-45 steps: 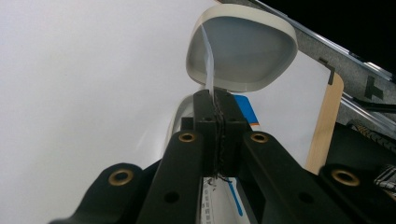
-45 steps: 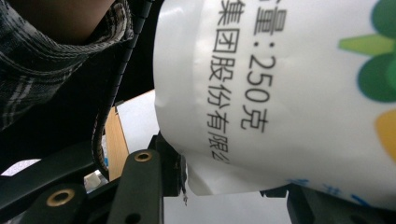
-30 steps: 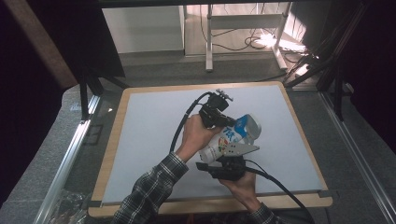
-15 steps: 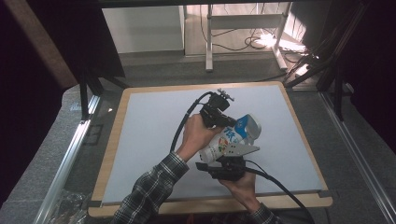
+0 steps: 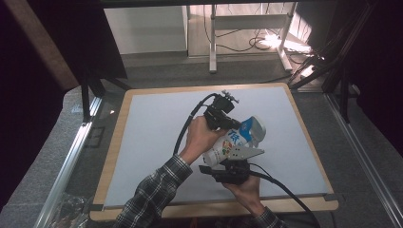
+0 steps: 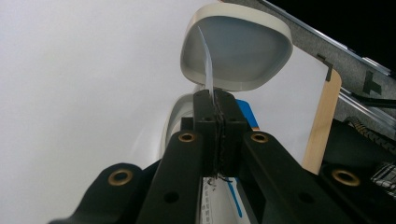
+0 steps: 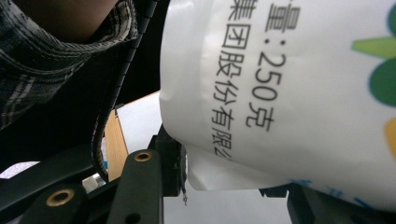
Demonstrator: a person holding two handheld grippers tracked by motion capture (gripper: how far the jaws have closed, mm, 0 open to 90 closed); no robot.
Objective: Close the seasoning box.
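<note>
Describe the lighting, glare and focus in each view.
High view: a bright glare patch on the floor beyond the table, dark edges, slightly soft overall. Left gripper view: the white tabletop washes out pale, the tool is sharp, the cup rim a little soft. Right gripper view: the pouch is very close, its print slightly blurred, the sleeve in shadow.
</note>
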